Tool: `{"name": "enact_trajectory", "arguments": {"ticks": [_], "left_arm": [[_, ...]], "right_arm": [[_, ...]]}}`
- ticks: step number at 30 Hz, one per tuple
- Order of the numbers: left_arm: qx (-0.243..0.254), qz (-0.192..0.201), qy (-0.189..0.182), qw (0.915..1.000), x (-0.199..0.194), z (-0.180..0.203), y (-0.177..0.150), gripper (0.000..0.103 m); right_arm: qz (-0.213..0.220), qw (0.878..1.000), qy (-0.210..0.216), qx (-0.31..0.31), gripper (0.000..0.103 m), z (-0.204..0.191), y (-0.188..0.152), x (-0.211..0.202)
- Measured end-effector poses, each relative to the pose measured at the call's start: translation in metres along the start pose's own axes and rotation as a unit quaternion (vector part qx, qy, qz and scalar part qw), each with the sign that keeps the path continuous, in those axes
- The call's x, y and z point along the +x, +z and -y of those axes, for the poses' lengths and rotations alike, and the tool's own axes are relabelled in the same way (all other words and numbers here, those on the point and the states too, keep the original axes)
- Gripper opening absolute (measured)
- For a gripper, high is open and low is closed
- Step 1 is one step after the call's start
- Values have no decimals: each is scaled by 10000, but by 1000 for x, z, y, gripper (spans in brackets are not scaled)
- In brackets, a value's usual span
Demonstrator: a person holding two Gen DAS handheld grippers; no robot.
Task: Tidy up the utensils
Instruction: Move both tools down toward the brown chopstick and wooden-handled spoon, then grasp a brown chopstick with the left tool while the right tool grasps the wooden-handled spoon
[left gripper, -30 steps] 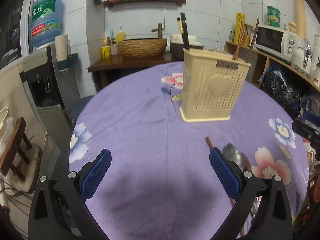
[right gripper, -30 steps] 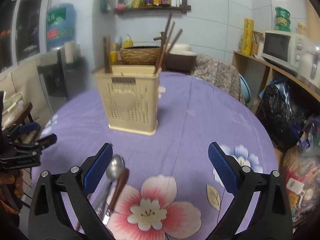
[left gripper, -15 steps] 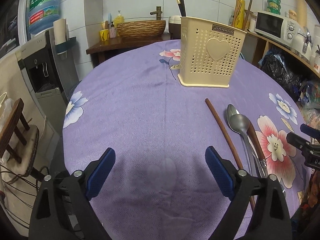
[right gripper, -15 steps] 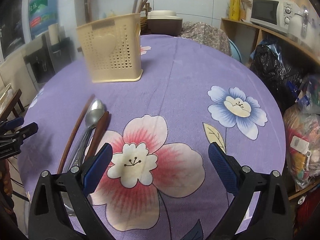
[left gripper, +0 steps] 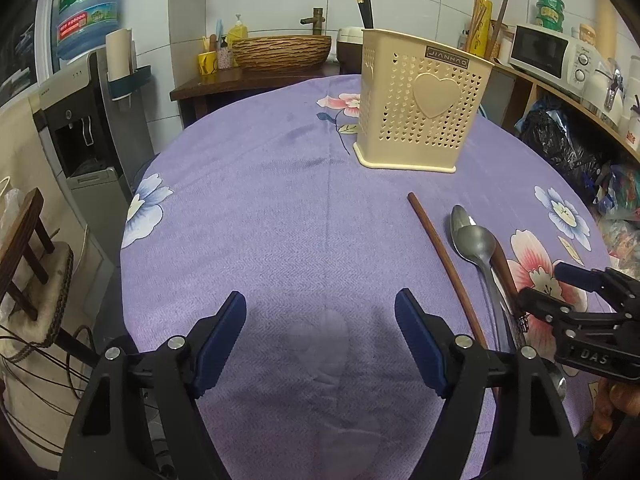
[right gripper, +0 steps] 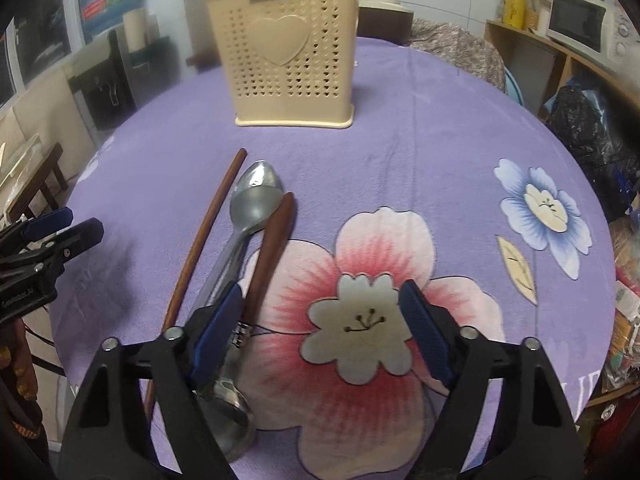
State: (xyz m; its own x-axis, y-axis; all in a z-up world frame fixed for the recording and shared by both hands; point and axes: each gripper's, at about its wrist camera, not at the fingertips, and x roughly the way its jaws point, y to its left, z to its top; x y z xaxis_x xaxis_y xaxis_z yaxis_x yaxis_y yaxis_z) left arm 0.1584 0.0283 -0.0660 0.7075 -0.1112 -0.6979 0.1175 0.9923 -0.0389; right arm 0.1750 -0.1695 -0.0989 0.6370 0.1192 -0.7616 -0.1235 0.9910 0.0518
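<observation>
Right wrist: right gripper (right gripper: 320, 316) closing, nothing pinched, near spoons (right gripper: 256, 200) before holder (right gripper: 288, 52); left gripper (left gripper: 320, 332) closing, empty. Spoons stiff, slippery; grab mid-handle.

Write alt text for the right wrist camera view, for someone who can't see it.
The right gripper, jaws closing on nothing, hangs over a purple floral tablecloth. Beside its left finger lie stacked metal spoons, a brown wooden-handled utensil and a single chopstick. A cream perforated utensil holder stands behind.
</observation>
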Motion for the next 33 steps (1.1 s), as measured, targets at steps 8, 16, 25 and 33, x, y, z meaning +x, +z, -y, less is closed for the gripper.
{"name": "enact_trajectory", "arguments": {"ticks": [8, 16, 25, 33], "left_arm": [[34, 30, -31, 10000, -3, 2, 0, 76], [116, -29, -79, 9999, 1, 7, 1, 76], [339, -310, -609, 9971, 17, 38, 6, 75], [571, -584, -723, 9940, 39, 70, 7, 51]], "right_arm": [[-182, 9997, -10, -160, 44, -17, 7, 13], [-211, 9992, -85, -331, 18, 5, 2, 4], [-109, 9992, -354, 160, 25, 65, -9, -6], [-21, 9986, -459, 256, 50, 65, -13, -6]]}}
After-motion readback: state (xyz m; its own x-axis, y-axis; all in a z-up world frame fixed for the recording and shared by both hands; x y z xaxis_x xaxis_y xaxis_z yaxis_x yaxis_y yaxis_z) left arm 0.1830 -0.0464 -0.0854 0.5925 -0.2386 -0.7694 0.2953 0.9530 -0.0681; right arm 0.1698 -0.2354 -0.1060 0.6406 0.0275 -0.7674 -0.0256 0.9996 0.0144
